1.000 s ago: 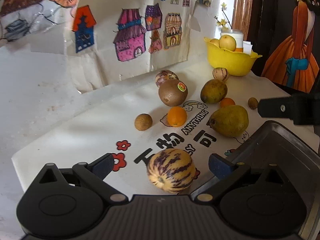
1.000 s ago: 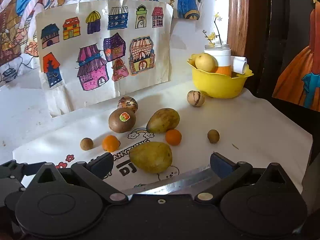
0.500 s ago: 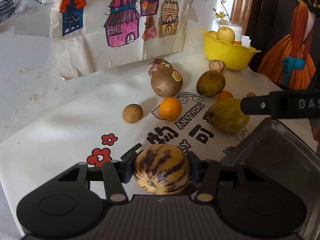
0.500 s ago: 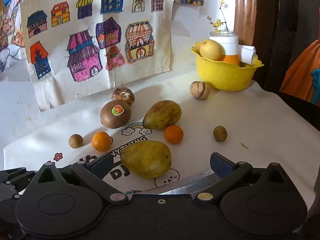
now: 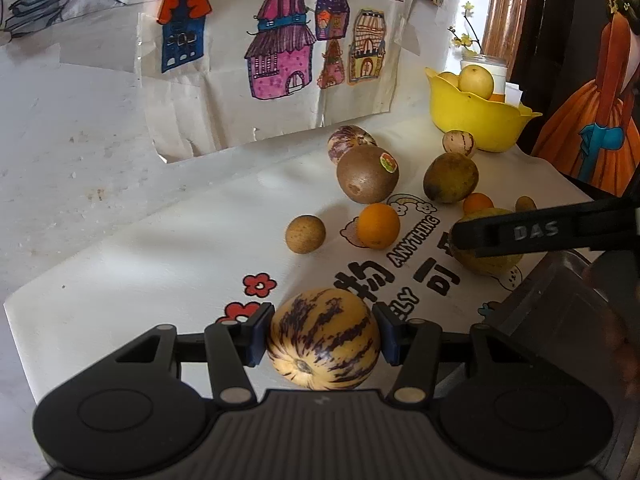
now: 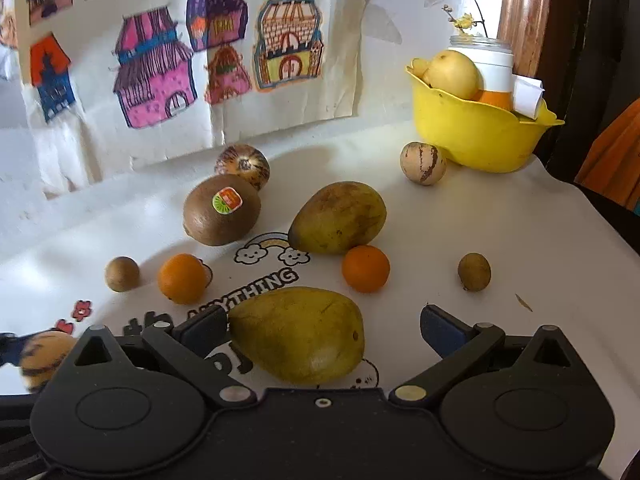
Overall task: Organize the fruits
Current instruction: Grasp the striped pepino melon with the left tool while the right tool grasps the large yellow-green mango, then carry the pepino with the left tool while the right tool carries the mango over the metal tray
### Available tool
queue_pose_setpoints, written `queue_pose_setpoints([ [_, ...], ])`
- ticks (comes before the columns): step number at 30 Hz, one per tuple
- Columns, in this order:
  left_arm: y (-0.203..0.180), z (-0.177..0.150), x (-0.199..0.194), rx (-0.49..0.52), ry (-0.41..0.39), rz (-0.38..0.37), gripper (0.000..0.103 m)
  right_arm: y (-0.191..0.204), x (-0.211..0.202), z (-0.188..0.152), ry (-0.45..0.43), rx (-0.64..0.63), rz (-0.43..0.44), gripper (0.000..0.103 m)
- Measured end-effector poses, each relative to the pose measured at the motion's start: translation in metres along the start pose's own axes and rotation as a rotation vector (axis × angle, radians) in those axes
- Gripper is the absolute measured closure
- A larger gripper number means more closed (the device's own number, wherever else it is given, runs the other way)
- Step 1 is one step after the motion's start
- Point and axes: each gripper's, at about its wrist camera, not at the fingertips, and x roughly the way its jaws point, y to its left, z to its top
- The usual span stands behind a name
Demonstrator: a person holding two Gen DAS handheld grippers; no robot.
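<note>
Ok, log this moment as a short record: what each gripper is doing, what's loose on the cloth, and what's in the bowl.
left gripper: shut on the striped melon
right gripper: open, fingers either side of the near green mango, right finger clear of it
loose on cloth: kiwi with sticker, second mango, two oranges, small brown fruits
yellow bowl: holds a pale yellow fruit and more

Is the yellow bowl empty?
No, the yellow bowl holds a pale yellow round fruit and something orange beside it.
</note>
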Motion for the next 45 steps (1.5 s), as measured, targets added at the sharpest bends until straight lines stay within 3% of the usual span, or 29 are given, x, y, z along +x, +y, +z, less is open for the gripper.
queue_pose_setpoints([
  [6,0.004,0.001,0.001,-0.008,0.001,-0.006,0.046,0.010,0.013,0.002,0.016,-0.023,-0.012,0.001],
  [11,0.005,0.000,0.002,-0.008,-0.003,0.000,0.046,0.007,0.020,0.000,0.048,-0.003,0.027,0.028],
  [22,0.004,0.002,-0.002,-0.004,-0.015,0.013,0.046,0.009,0.008,-0.001,0.030,-0.006,0.070,0.030],
  [34,-0.013,0.004,-0.047,0.017,-0.082,-0.004,0.046,0.013,-0.067,0.003,-0.070,-0.027,0.097,0.030],
  [45,-0.044,-0.009,-0.102,0.073,-0.136,-0.055,0.046,-0.012,-0.155,-0.024,-0.153,0.019,0.069,0.030],
])
